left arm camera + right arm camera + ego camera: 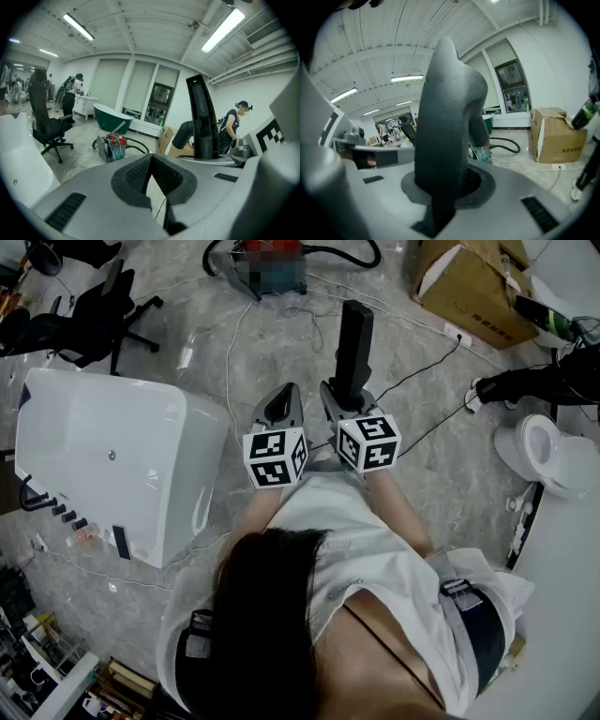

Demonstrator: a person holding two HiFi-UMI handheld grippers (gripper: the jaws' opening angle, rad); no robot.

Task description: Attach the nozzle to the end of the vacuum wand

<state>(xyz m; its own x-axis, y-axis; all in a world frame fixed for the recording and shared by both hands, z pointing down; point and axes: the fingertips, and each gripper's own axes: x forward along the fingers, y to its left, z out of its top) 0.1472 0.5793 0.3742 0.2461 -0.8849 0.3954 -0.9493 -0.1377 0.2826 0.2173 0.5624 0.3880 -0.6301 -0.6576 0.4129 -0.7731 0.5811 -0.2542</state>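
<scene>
— Where do the tongs stand, counted from the white bathtub (103, 451)?

— Both are just to the right of the tub, in front of the person who holds them. The left gripper (281, 405) is the one closer to the tub; its jaws are pressed together tip to tip, and nothing is between them.

— And the other one?

— The right gripper (348, 401) is just beside the left one, on the side away from the tub. Its jaws stand only a little apart, clamped on the lower end of the black nozzle (354, 341); the nozzle stands up out of the jaws, and its top is free.

— Is the nozzle joined to anything?

— I cannot tell; I see a bent tube part low on it, but not where that ends.

— What is farther out?

— Thin cables lie on the grey floor (441, 474), to the right of the tub. Beyond the tub's far right corner is the vacuum cleaner (281, 279) with its dark hose (352, 259); a black office chair (89, 320) stands just behind the tub, and a cardboard box (473, 287) lies well to the right of it.
</scene>
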